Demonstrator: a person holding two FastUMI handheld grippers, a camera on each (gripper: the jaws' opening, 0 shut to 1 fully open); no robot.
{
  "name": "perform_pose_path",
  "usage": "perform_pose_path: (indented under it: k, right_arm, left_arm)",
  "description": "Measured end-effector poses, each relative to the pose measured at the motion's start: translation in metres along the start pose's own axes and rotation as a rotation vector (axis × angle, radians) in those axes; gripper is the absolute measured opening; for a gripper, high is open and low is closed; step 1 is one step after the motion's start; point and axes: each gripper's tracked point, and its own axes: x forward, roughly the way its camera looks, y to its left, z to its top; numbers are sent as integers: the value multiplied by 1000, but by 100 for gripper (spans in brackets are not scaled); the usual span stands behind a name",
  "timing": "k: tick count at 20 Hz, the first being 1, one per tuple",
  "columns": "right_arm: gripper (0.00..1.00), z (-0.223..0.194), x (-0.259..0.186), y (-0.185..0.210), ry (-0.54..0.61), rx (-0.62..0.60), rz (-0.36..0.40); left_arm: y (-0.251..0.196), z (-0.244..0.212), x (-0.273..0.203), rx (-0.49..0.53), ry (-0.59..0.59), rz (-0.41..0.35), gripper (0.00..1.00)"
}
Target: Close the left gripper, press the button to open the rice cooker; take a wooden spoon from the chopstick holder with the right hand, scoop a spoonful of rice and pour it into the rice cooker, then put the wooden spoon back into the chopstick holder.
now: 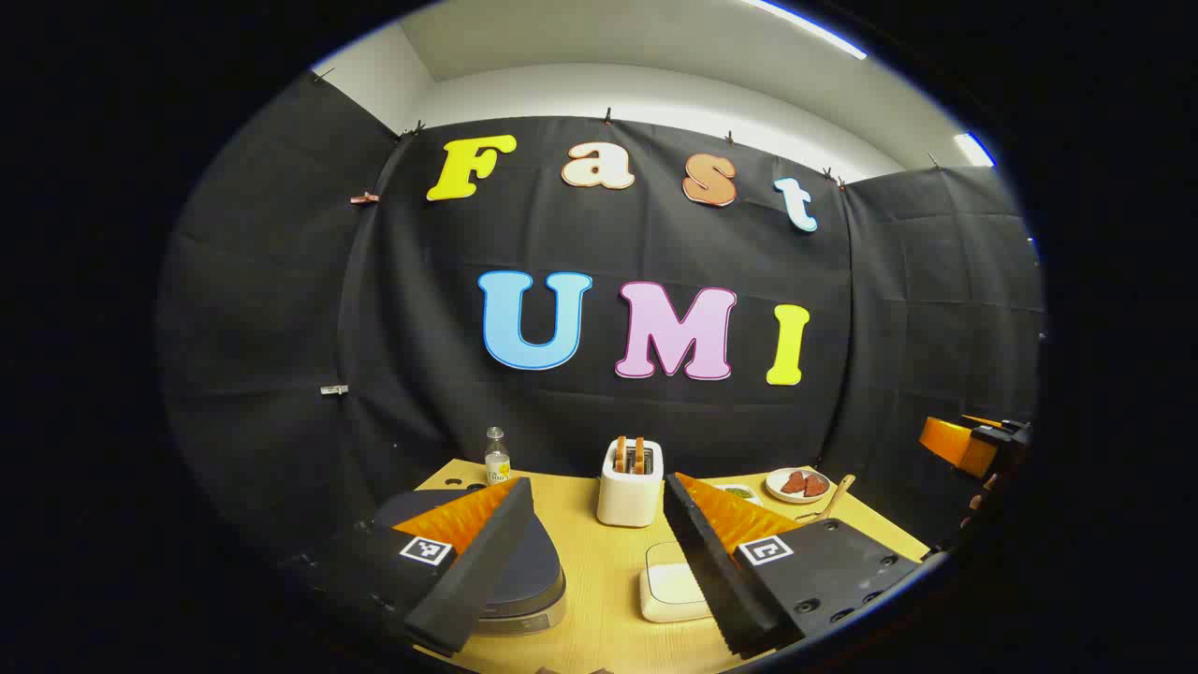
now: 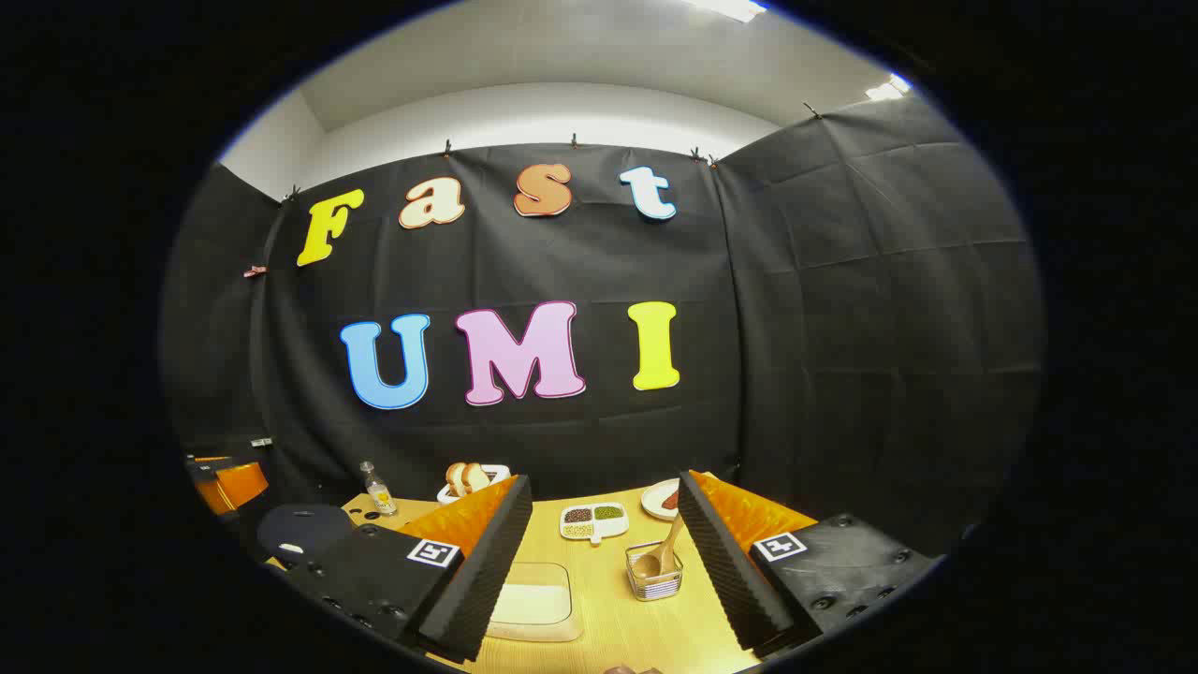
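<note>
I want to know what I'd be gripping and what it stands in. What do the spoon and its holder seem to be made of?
The spoon looks like plain wood: warm tan, matte, no shine. The chopstick holder seems to be clear glass or plastic, since the table's yellow grain shows through its walls; fine lines near its base suggest ribbing, but the view leaves that open.

Booth of black cloth under a white ceiling

Black cloth walls [image 1: 599, 243] hang pinned by small clips along their top edge, creased in a grid of folds; a side panel [image 2: 880, 309] meets the back one at 1 o'clock in the right gripper view. Above, white wall and ceiling [image 1: 599, 47] carry strip lights [image 1: 814, 28] toward 1 o'clock. At 6 o'clock lies a pale wooden surface [image 1: 599, 571].
</note>
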Motion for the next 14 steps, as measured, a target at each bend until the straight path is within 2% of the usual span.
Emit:
perform_pose_path:
  k: [4, 5, 6, 14]
  right_arm:
    - [98, 6, 6, -8, 2, -9, 0]
    - [98, 5, 7, -10, 8, -9, 2]
    - [98, 4, 10, -12, 11, -8, 3]
    - [98, -7, 39, -28, 36, 7, 30]
  left_arm:
    - [-1, 8, 1, 13, -16, 18, 95]
    - [-1, 9, 2, 15, -14, 21, 92]
    - [-4, 10, 4, 13, -13, 18, 95]
    - [-31, 10, 21, 30, 5, 21, 95]
